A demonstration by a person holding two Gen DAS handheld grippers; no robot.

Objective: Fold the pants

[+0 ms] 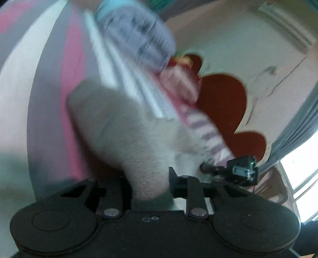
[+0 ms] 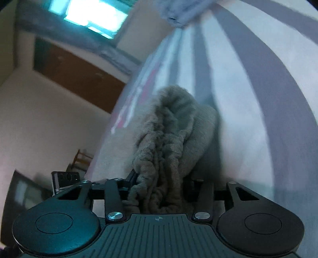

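Grippers clamp pale grey fleece pants [image 1: 127,139] above a striped pink, grey and white bedsheet [image 1: 49,79]: left gripper [image 1: 151,184] pinches smooth cloth, right gripper [image 2: 163,190] grips a bunched, gathered edge (both views motion-blurred).

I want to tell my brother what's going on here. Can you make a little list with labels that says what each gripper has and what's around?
Garment: fuzzy grey-beige pants, bunched up
Left gripper: shut on the pants
Right gripper: shut on the pants, at a gathered, wrinkled edge
Surface: bedsheet with grey, white and pink stripes
Also there: blurry pile of folded clothes beyond the left gripper
Room: red heart shapes on a pale wall, bright window
Picture quality: both views blurred
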